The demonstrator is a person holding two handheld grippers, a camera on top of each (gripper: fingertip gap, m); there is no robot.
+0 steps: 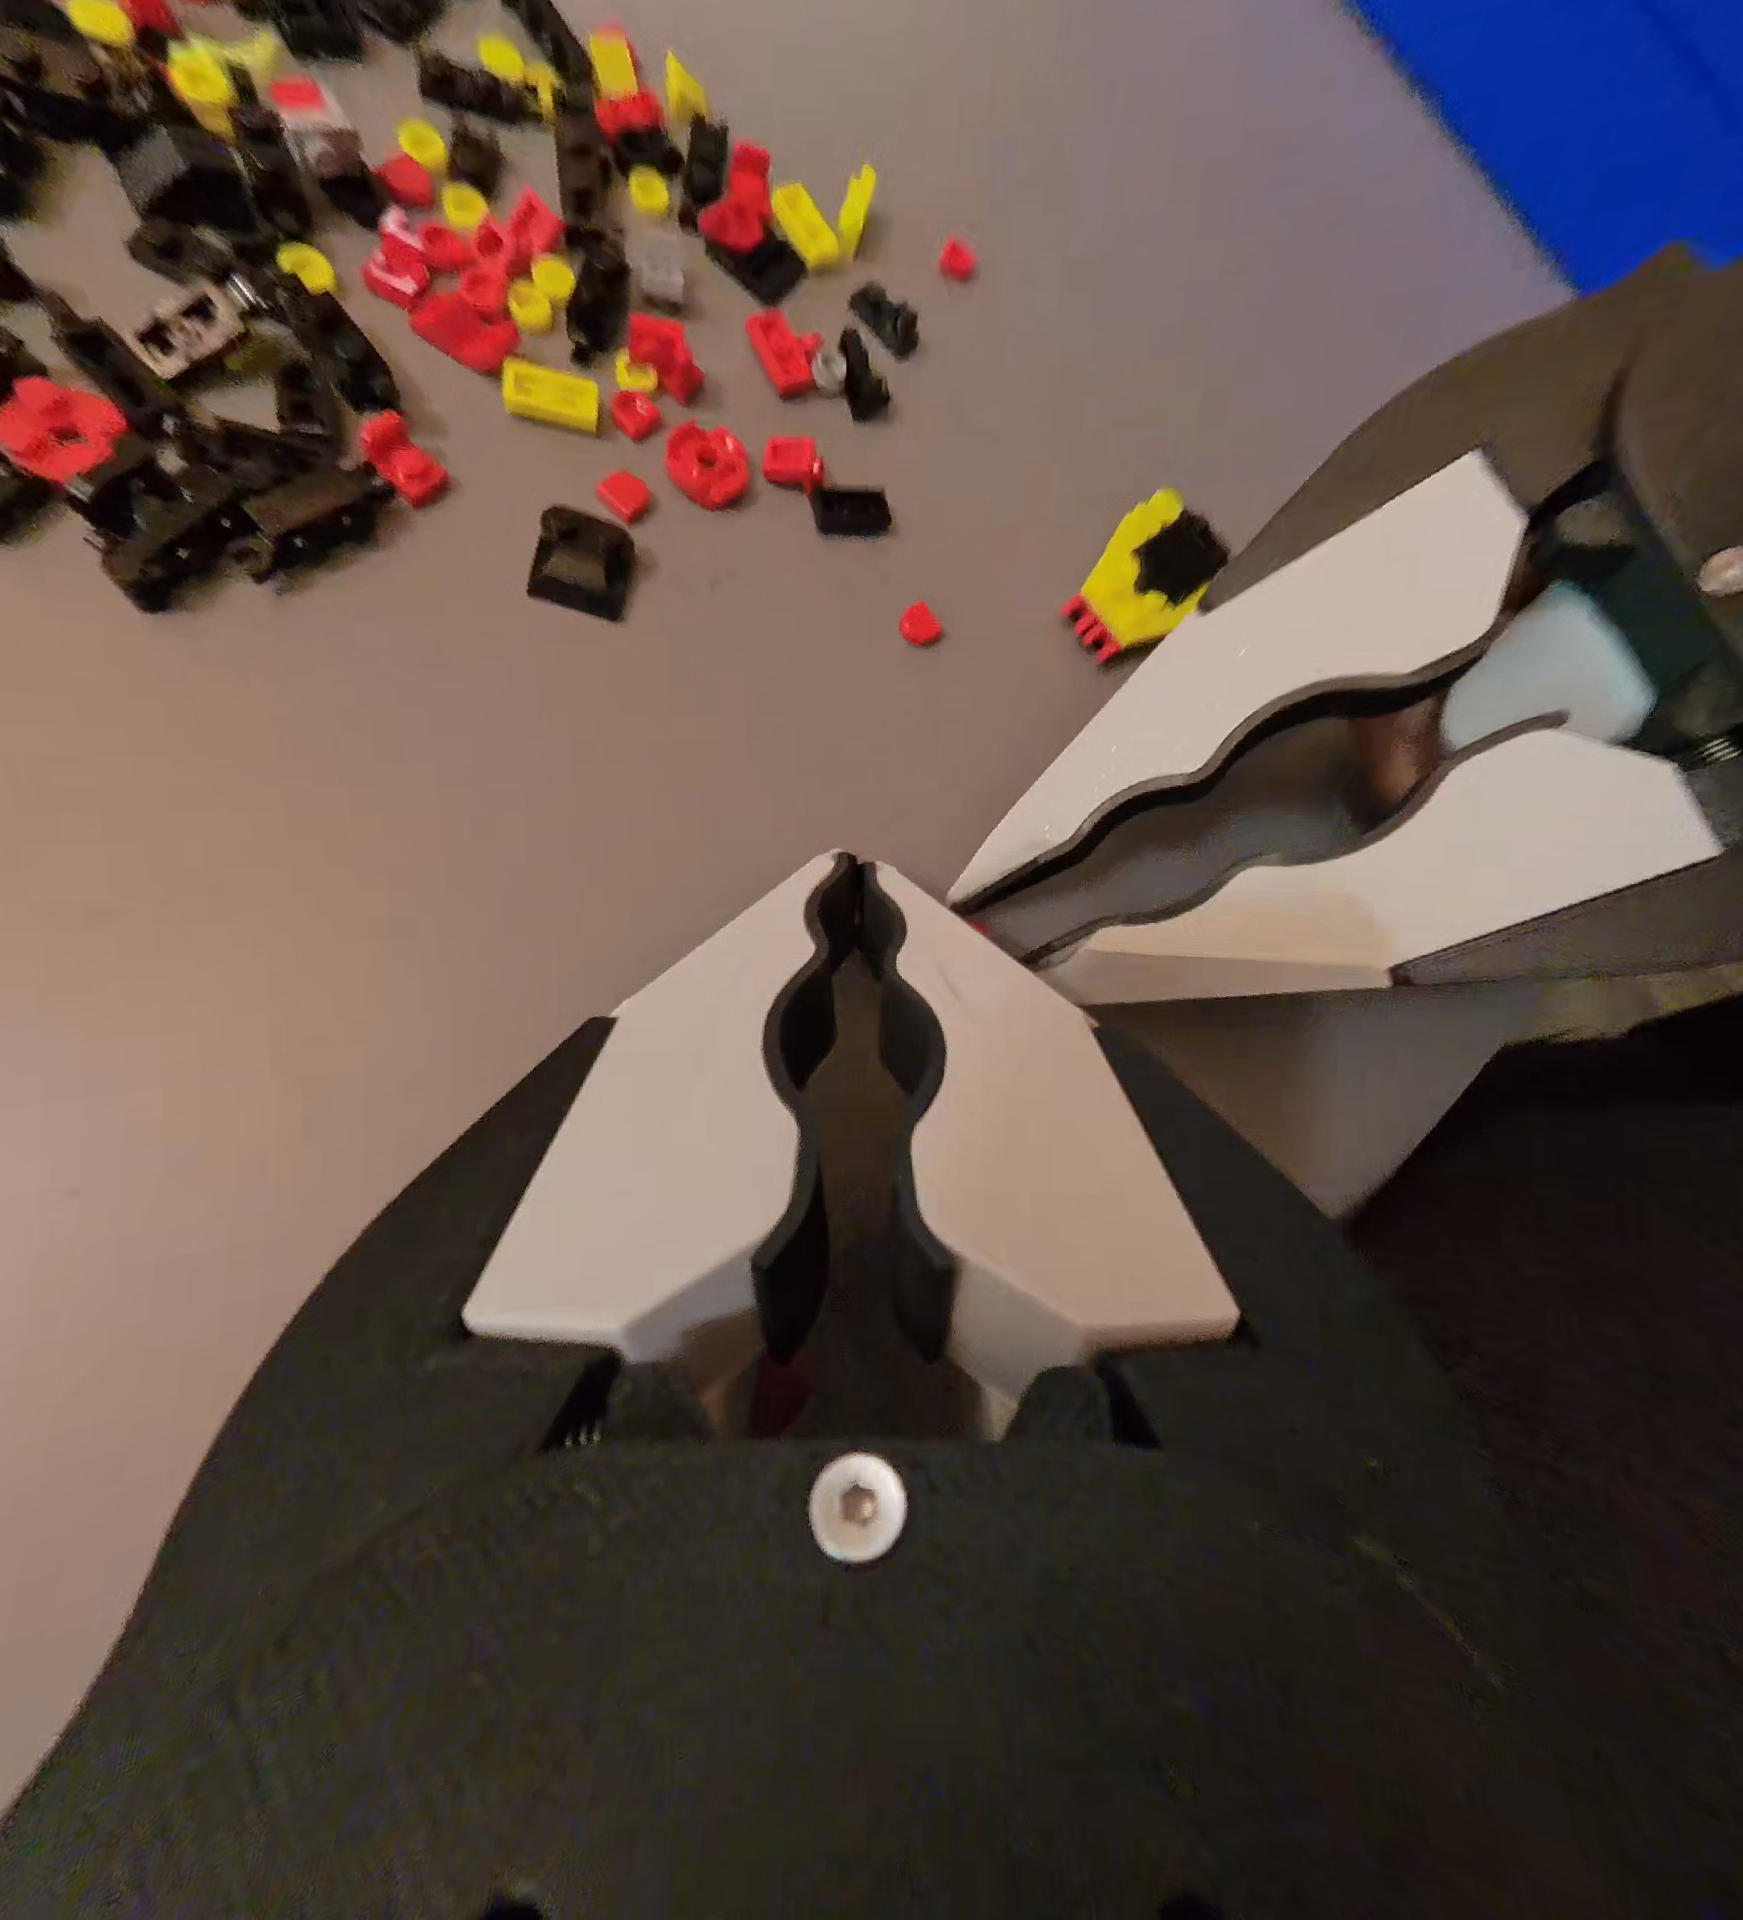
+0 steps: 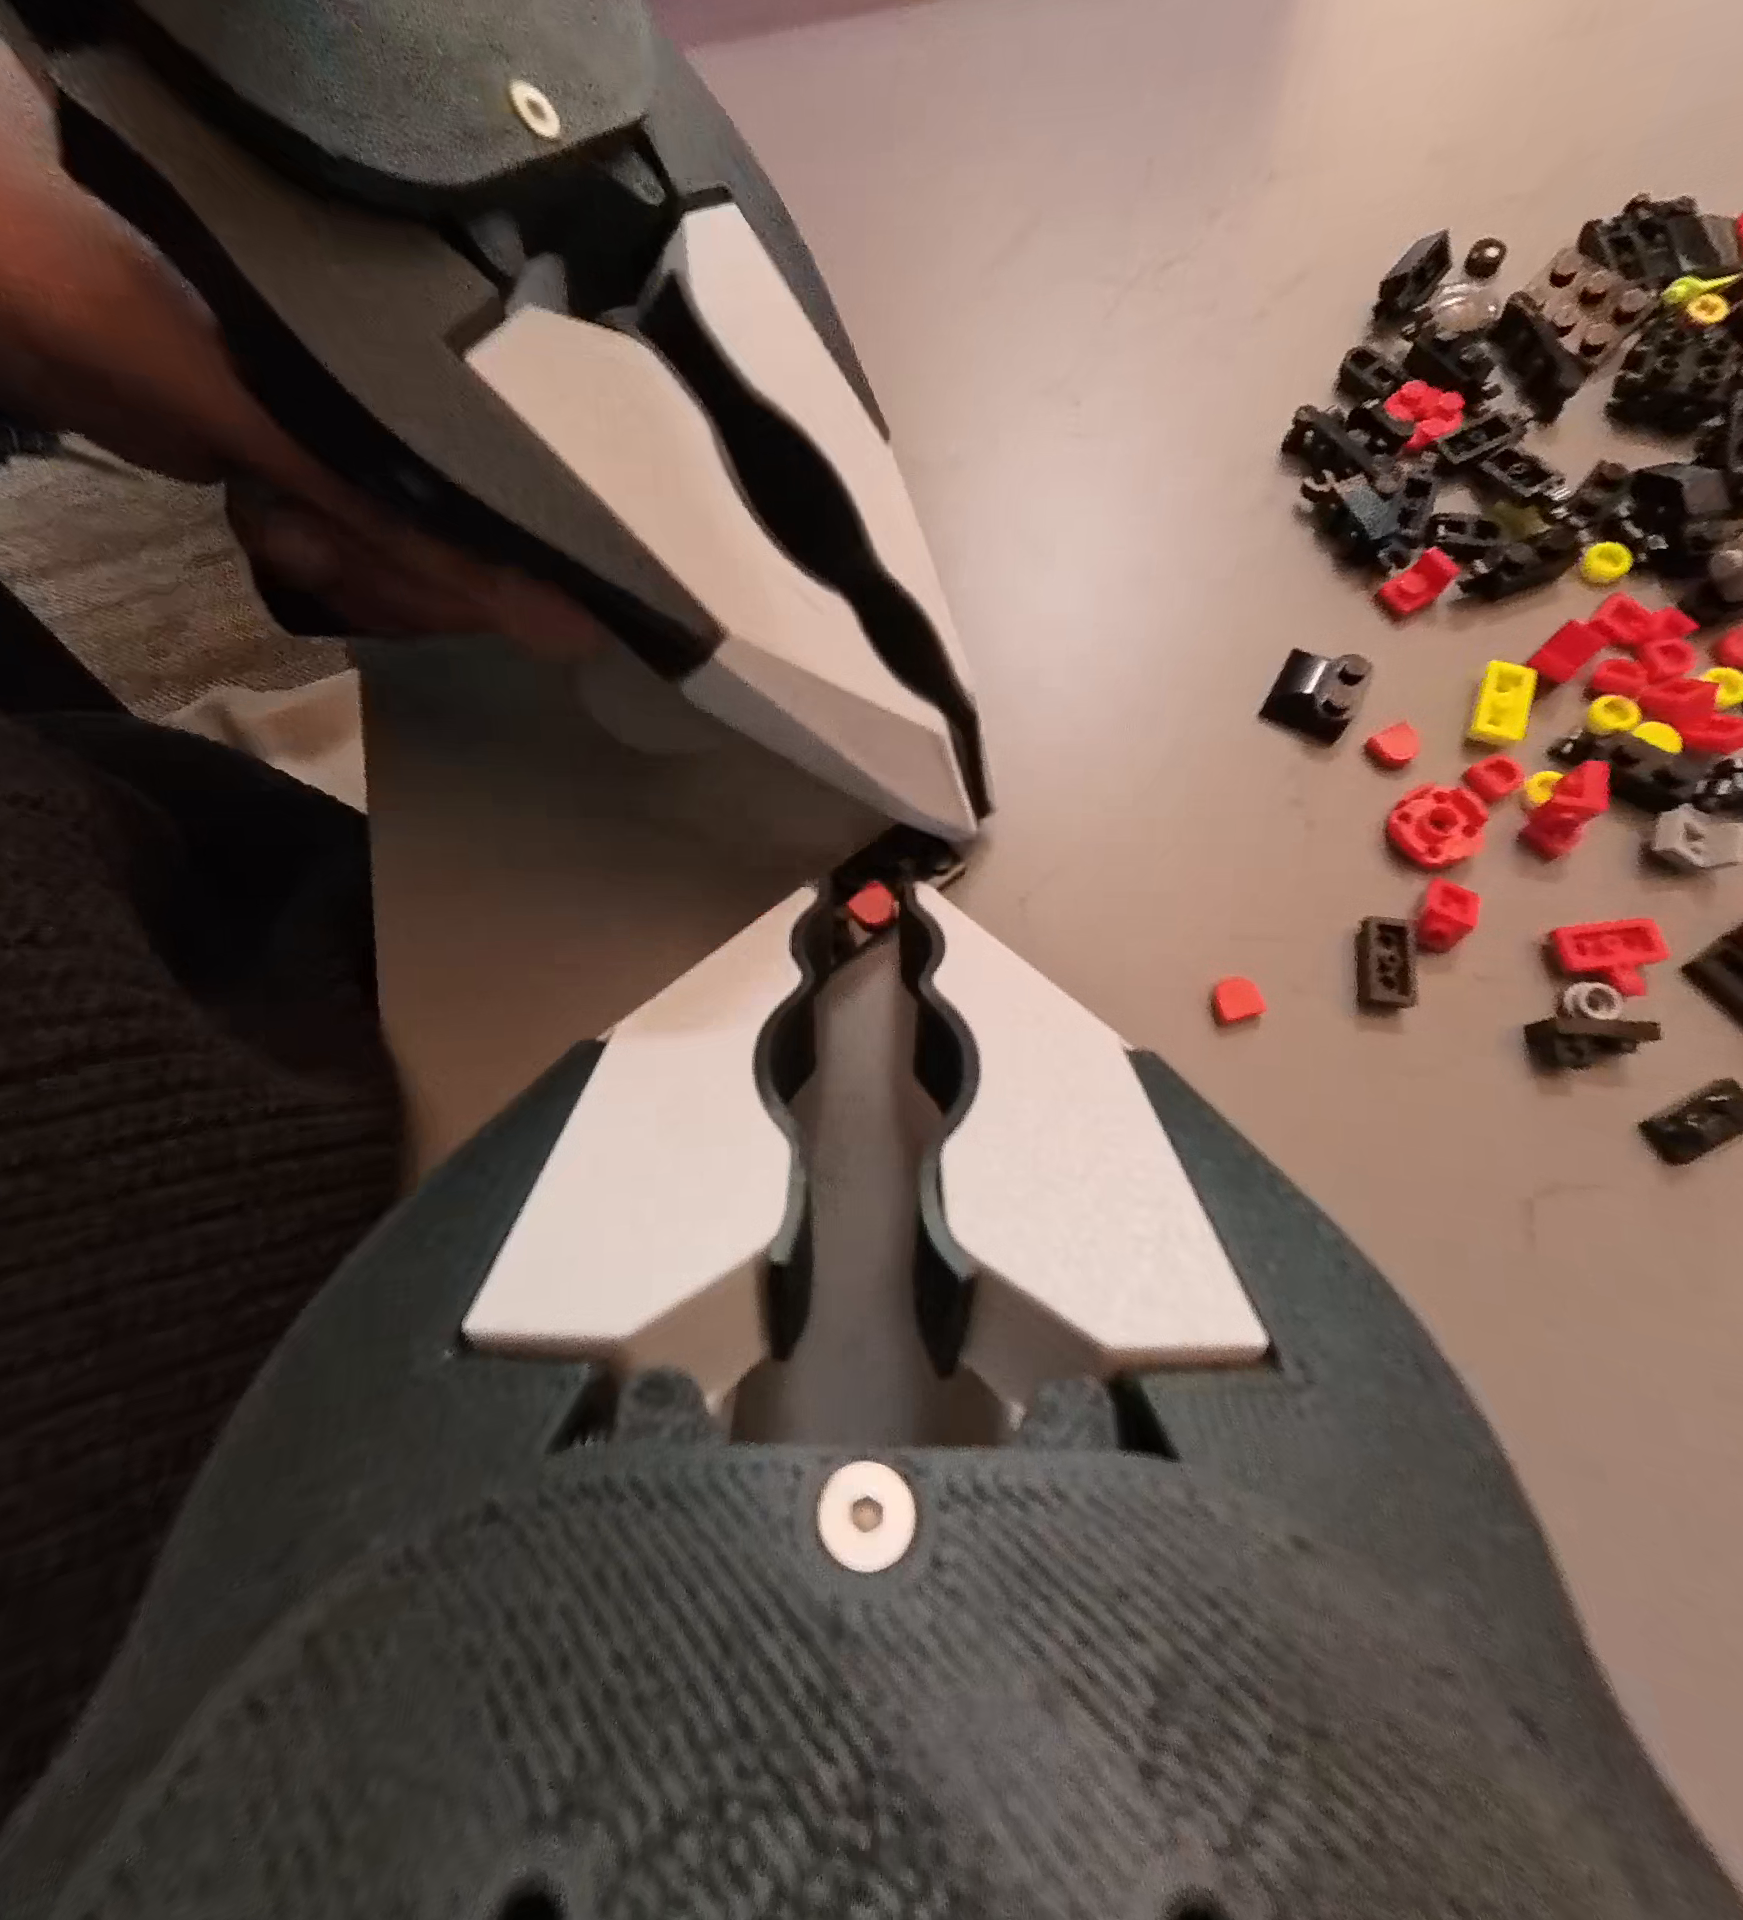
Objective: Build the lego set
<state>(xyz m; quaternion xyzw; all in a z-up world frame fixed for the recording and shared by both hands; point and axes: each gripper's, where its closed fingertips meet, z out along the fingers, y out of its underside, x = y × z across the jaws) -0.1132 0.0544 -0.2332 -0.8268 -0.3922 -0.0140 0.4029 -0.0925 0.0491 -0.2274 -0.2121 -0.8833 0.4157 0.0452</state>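
Observation:
My right gripper (image 2: 872,896) is shut on a small red piece (image 2: 872,902) held at its tips above the grey table (image 2: 1106,312). My left gripper (image 1: 851,868) is shut. Its tips meet the right gripper's tips, and a small black piece (image 2: 906,846) sits pinched between them. In the left wrist view the right gripper (image 1: 981,914) reaches in from the right, with a sliver of red at its tip. In the right wrist view the left gripper (image 2: 973,816) comes in from the upper left. A small yellow, black and red assembly (image 1: 1147,577) lies on the table behind the right gripper.
A spread of loose black, red and yellow pieces (image 1: 379,260) lies on the table at the far left, and shows at the right in the right wrist view (image 2: 1625,520). A blue surface (image 1: 1625,104) borders the table. A hand (image 2: 119,364) holds the left gripper. Dark knit fabric (image 2: 67,1039) is at the left. My left and right fingertips are right by each other.

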